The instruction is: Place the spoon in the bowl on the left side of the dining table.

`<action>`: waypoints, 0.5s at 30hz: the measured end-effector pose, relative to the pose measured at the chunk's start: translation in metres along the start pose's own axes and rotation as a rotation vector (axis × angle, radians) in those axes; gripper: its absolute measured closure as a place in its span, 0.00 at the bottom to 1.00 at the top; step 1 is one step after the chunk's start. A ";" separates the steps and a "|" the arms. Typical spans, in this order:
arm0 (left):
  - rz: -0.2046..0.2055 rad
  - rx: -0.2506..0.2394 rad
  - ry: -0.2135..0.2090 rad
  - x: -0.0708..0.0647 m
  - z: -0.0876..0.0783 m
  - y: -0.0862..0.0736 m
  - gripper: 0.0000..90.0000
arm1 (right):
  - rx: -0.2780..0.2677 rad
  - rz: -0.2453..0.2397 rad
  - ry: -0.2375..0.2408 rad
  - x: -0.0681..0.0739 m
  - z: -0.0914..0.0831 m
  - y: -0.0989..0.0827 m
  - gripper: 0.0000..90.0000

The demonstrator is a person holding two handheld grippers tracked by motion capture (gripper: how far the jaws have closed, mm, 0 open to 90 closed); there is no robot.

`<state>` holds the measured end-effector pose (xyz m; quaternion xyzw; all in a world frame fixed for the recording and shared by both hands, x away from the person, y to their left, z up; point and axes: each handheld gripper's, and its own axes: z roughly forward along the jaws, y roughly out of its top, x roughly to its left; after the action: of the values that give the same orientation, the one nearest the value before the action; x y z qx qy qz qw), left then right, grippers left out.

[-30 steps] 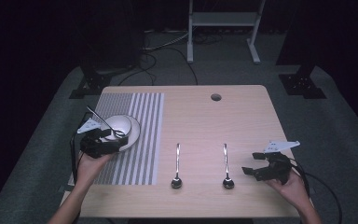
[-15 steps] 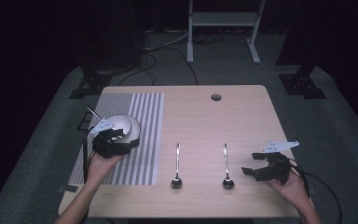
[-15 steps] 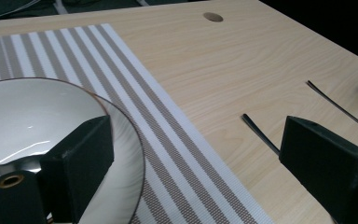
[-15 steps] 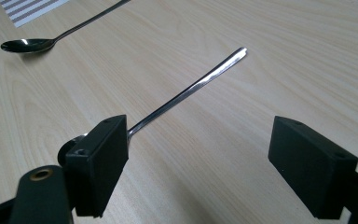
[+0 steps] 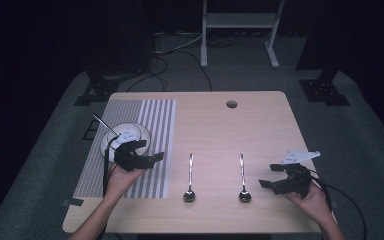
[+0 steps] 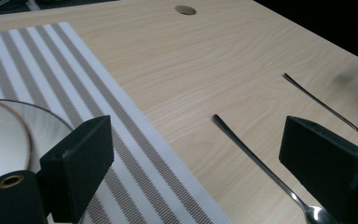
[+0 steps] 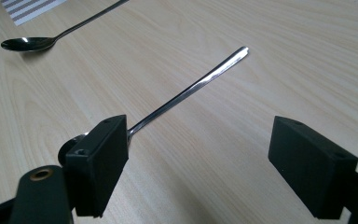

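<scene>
Currently, working from the left edge: the striped placemat [image 5: 145, 145] covers the left part of the counter [image 5: 260, 125], with a white bowl [image 5: 130, 134] on it holding a thin utensil that leans out toward the far left. My left hand-held gripper [image 5: 147, 159] hovers over the near rim of that bowl, jaws spread wide and holding nothing; in the left gripper view the bowl [image 6: 9, 140] sits low at left and the jaws point across the mat toward the two spoons. Next, on bare wood just right of the mat, the left spoon [image 5: 190, 176] lies with its bowl toward me and its handle running straight away. The right spoon [image 5: 242, 176] lies parallel to it, a little apart, same orientation. Far right, my right hand-held gripper [image 5: 269, 183] is low over the counter near the front edge, jaws also spread and empty, pointing leftward at the right spoon. In the right gripper view that spoon [image 7: 191, 86] runs diagonally up from behind the left jaw. Judgement: the right gripper is nearer the right spoon, the left gripper nearer the left one; each spoon's long axis lies crosswise to the gripper's approach, which suits closing across the handle.
</scene>
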<state>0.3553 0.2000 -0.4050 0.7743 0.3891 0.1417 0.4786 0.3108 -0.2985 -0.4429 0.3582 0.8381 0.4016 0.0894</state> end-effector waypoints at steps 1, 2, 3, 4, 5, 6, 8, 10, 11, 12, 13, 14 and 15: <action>-0.002 -0.001 -0.006 -0.002 0.002 0.000 0.10 | 0.000 -0.001 0.000 0.000 0.000 0.000 0.21; -0.001 0.000 -0.012 -0.004 0.004 -0.001 0.10 | 0.000 0.000 0.000 0.000 0.000 0.000 0.21; -0.004 0.001 -0.018 -0.006 0.007 -0.002 0.10 | 0.001 -0.001 0.001 0.000 0.000 0.000 0.21; -0.001 0.003 -0.024 -0.007 0.009 -0.002 0.10 | 0.001 -0.001 0.001 0.000 0.000 0.000 0.21; -0.003 0.005 -0.029 -0.009 0.011 -0.003 0.10 | 0.001 -0.001 0.001 0.000 0.000 0.000 0.21; -0.001 0.007 -0.033 -0.012 0.014 -0.004 0.10 | 0.001 -0.001 0.001 0.000 0.000 0.000 0.21; 0.004 0.012 -0.038 -0.014 0.017 -0.005 0.10 | 0.001 -0.001 0.001 0.000 0.000 0.000 0.21; -0.002 0.013 -0.051 -0.018 0.020 -0.006 0.10 | 0.000 -0.002 0.002 0.000 -0.001 -0.001 0.21; 0.000 0.016 -0.055 -0.020 0.022 -0.007 0.10 | 0.000 -0.002 0.002 0.000 0.000 -0.001 0.21; 0.004 0.015 -0.058 -0.022 0.023 -0.008 0.10 | 0.001 -0.001 0.003 0.000 0.000 -0.001 0.21; 0.007 0.017 -0.060 -0.024 0.024 -0.008 0.10 | 0.000 0.000 0.003 0.000 0.000 -0.001 0.21; 0.005 0.017 -0.065 -0.026 0.025 -0.009 0.10 | 0.001 -0.001 0.003 0.000 0.000 -0.001 0.21; 0.005 0.013 -0.070 -0.028 0.027 -0.011 0.10 | 0.001 -0.001 0.004 0.000 0.000 -0.001 0.21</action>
<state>0.3481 0.1652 -0.4234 0.7829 0.3711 0.1128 0.4864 0.3100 -0.2992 -0.4437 0.3570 0.8386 0.4020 0.0880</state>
